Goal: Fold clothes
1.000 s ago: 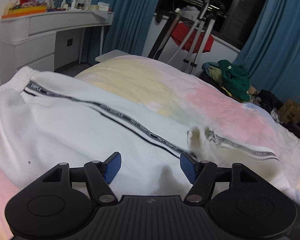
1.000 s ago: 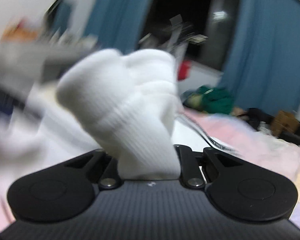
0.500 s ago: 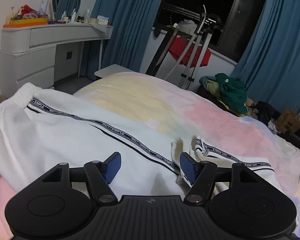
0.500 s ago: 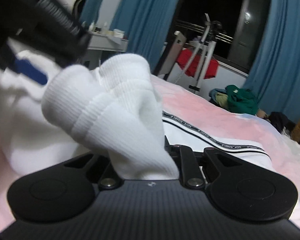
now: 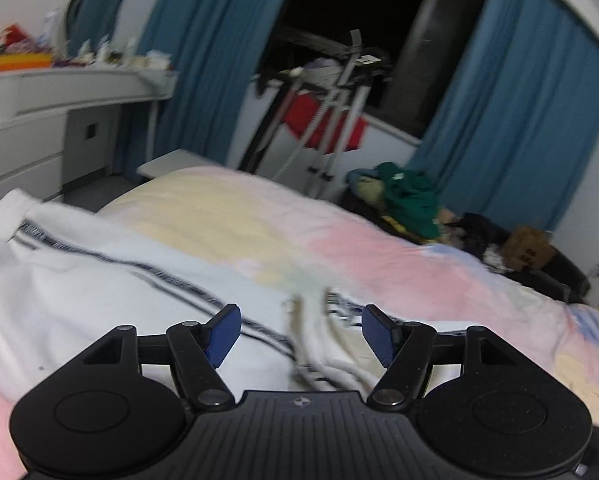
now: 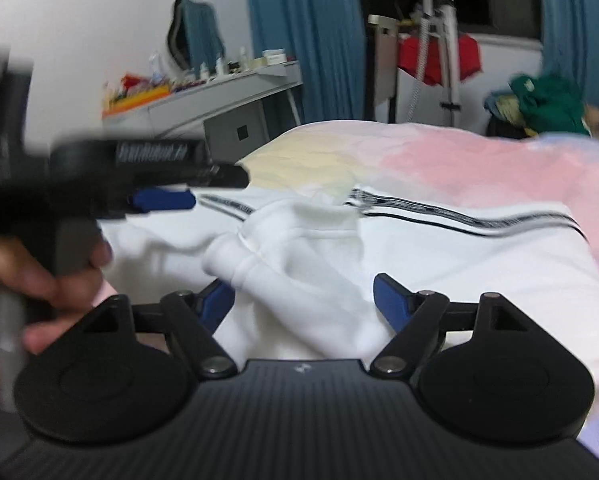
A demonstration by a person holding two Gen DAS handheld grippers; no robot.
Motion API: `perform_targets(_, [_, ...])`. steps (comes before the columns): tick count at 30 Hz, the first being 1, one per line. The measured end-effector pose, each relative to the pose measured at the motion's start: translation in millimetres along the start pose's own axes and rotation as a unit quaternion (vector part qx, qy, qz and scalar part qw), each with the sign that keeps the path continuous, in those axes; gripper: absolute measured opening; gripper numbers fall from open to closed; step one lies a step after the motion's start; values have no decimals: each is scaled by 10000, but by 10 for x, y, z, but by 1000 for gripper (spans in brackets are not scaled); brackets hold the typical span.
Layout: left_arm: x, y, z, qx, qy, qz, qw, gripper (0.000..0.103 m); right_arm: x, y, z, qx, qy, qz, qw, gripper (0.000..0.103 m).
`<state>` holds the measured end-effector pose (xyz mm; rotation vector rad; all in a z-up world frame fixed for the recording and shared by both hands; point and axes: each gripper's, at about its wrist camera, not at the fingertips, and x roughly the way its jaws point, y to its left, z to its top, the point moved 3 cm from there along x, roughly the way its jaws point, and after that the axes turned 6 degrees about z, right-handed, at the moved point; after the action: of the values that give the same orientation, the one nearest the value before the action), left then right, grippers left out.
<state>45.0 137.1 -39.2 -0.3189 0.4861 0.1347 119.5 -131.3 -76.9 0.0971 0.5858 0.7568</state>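
We are working on a pair of white trousers (image 5: 99,280) with a black lettered stripe (image 6: 459,214), spread across the pastel bedspread (image 5: 379,248). In the left wrist view the garment fills the lower left and middle of the frame; its long axis runs from the waistband (image 5: 7,212) at the far left edge down towards the lower right, following the stripe. In the right wrist view the same cloth covers the middle and right of the frame, with the stripe crossing the centre right.

Our right gripper (image 6: 299,296) has its jaws spread wide, and a bunched ribbed cuff (image 6: 235,260) lies between the blue pads (image 6: 387,296), lying loose rather than pinched. Our left gripper (image 5: 299,332) is likewise spread, gripping nothing; a rumpled fold of cloth (image 5: 323,344) lies just ahead of it in the lower middle of the frame. From the right wrist camera we also see the left gripper as a blurred dark shape at the centre left, held in our left hand (image 6: 39,276), hovering above the upper trouser leg.

We judge the right gripper to be the nearer one to the cuff end, while the left sits closer to the waistband side, so the next fold probably turns on carrying one end along that stripe axis towards the other
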Motion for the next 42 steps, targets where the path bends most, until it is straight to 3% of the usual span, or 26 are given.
perform_targets(3, [-58, -156, -73, 238, -54, -265, 9994, 71, -414, -167, 25, 643, -192, 296, 9973, 78])
perform_targets(5, [-2, -187, -137, 338, 41, -186, 9992, 71, -678, -373, 39, 1036, -572, 188, 9928, 78])
perform_targets(8, [88, -228, -232, 484, 189, -51, 9986, 71, -940, -681, 68, 1463, -1065, -248, 9832, 76])
perform_targets(9, [117, -242, -263, 532, 239, -7, 9983, 71, -990, -763, 65, 1506, -1164, -492, 9805, 73])
perform_targets(10, [147, -256, -295, 581, 288, 38, 9979, 71, -1007, -833, 60, 1501, -1188, -740, 9787, 64])
perform_targets(12, [206, -283, -358, 678, 387, 128, 9969, 71, -947, -992, 49, 1577, -1134, -1000, 9758, 48])
perform_targets(14, [265, -310, -421, 775, 486, 218, 9956, 71, -905, -1095, 6, 1713, -1114, -1185, 9717, 26])
perform_targets(19, [400, -274, -544, 911, 802, 493, 9914, 71, -668, -1183, -145, 1625, -599, -1638, 9712, 21])
perform_targets(23, [467, -145, -524, 709, 991, 494, 9913, 74, -388, -1266, -308, 1661, -39, -1876, 9681, 19])
perform_targets(26, [407, -75, -485, 648, 954, 576, 9917, 76, -303, -1305, -358, 1770, 8, -1893, 9658, 18])
perform_targets(30, [234, 106, -394, 270, 1070, 485, 9927, 81, -326, -1314, -370, 1847, -33, -1889, 9645, 15])
perform_targets(35, [-126, 528, -183, -737, 923, 768, 9900, 85, -377, -1333, -370, 1973, -94, -1874, 9622, 16])
perform_targets(37, [-235, 810, -139, -1385, 969, 944, 9811, 86, -402, -1333, -360, 1991, -94, -1874, 9618, 16])
perform_targets(39, [-293, 1093, -144, -2006, 1136, 1110, 9667, 86, -405, -1308, -349, 1937, -77, -1913, 9622, 16])
perform_targets(42, [-262, 1364, -233, -2354, 1537, 1494, 9480, 86, -391, -1259, -328, 1838, -47, -1972, 9630, 19])
